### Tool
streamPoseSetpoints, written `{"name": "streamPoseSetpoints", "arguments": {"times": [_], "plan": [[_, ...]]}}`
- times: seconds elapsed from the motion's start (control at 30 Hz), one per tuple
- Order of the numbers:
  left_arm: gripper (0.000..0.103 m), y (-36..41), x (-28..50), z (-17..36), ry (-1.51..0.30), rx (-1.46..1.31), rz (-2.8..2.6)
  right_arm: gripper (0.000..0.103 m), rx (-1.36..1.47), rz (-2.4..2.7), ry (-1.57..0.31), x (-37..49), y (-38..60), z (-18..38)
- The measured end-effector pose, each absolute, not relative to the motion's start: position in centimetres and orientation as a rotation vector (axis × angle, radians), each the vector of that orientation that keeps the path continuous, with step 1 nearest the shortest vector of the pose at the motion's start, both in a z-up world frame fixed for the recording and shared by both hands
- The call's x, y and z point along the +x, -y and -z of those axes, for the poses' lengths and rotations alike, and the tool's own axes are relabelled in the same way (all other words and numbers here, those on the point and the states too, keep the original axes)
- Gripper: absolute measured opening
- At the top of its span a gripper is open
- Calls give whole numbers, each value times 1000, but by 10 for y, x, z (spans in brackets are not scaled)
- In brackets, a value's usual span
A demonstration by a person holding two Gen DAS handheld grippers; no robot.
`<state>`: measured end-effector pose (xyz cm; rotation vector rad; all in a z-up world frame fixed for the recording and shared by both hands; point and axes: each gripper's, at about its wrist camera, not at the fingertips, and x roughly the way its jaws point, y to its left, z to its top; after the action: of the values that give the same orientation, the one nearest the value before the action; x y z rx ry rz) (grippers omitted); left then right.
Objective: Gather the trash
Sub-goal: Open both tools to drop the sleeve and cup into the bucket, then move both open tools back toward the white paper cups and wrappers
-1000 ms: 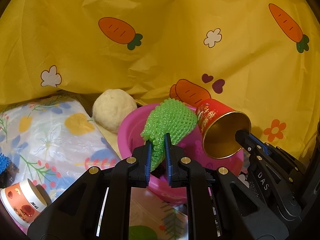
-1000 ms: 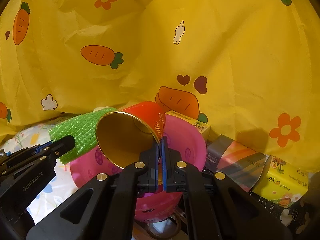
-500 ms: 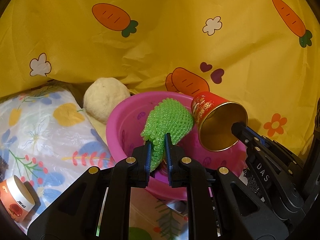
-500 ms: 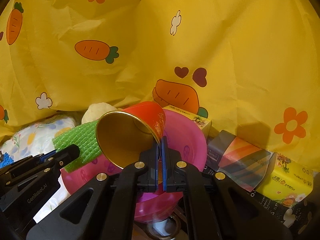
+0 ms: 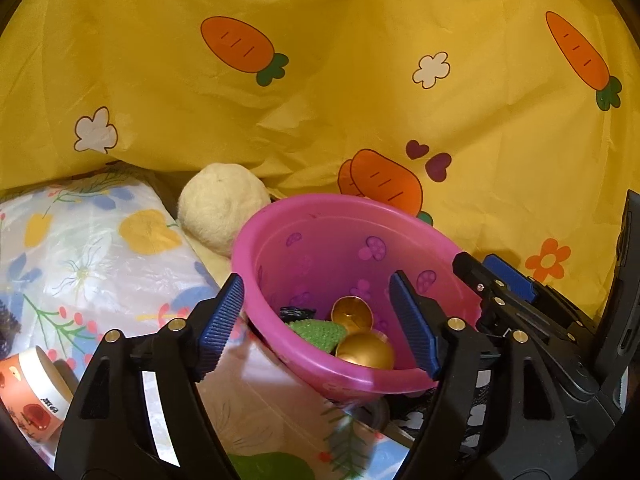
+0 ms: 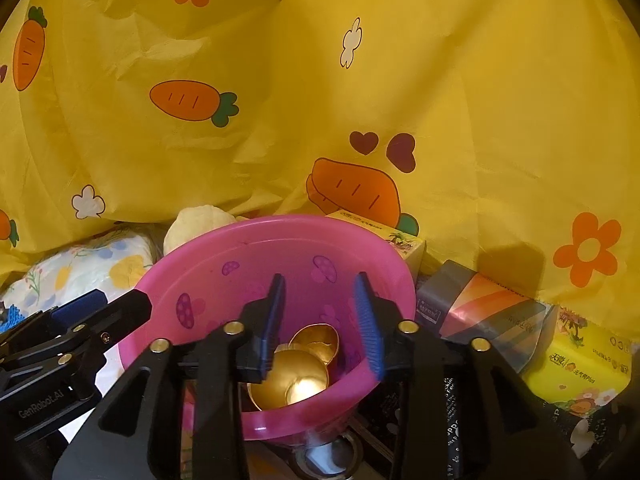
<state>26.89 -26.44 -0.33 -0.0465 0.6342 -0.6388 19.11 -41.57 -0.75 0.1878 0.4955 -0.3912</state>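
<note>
The pink basin (image 5: 320,236) holds the green mesh sponge (image 5: 320,332) and the gold-lined cup (image 5: 366,350), both lying at its bottom. A second gold shape (image 5: 352,312) shows just behind the cup. My left gripper (image 5: 316,324) hovers over the basin's near rim, its jaws opening wide with nothing gripped. My right gripper (image 6: 320,320) hangs above the basin (image 6: 280,228), its jaws opening, and the cup (image 6: 296,380) lies free below them. Each gripper shows at the side of the other's view: the right gripper (image 5: 484,270) and the left gripper (image 6: 116,304).
A cream plush ball (image 5: 220,208) and a floral plastic bag (image 5: 92,256) lie left of the basin. A paper cup (image 5: 32,392) sits at the lower left. A small box (image 6: 384,236), a striped pack (image 6: 488,308) and a yellow tissue pack (image 6: 580,364) crowd the right. Yellow carrot-print cloth hangs behind.
Both grippers have opened. The green mesh sponge has dropped from the left jaws and the cup from the right jaws, and both now lie in the pink basin.
</note>
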Motion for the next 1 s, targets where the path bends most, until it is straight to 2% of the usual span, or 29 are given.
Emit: {"name": "streamPoseSetpoints", "arguments": {"times": [0.1, 0.23, 0.37, 0.47, 0.57, 1.0], "plan": [[84, 253, 263, 0, -612, -50, 599, 46, 189, 397, -484, 186, 415, 4], [92, 236, 253, -4, -585, -47, 541, 61, 182, 406, -461, 176, 408, 0], [95, 220, 237, -7, -552, -31, 491, 75, 168, 399, -440, 164, 396, -4], [96, 210, 225, -9, -533, -12, 456, 80, 156, 388, -434, 153, 385, -5], [96, 196, 212, -10, -521, 0, 417, 83, 154, 375, -426, 141, 373, -6], [97, 117, 164, -8, -501, -27, 226, 85, 132, 307, -394, 97, 319, -7]]}}
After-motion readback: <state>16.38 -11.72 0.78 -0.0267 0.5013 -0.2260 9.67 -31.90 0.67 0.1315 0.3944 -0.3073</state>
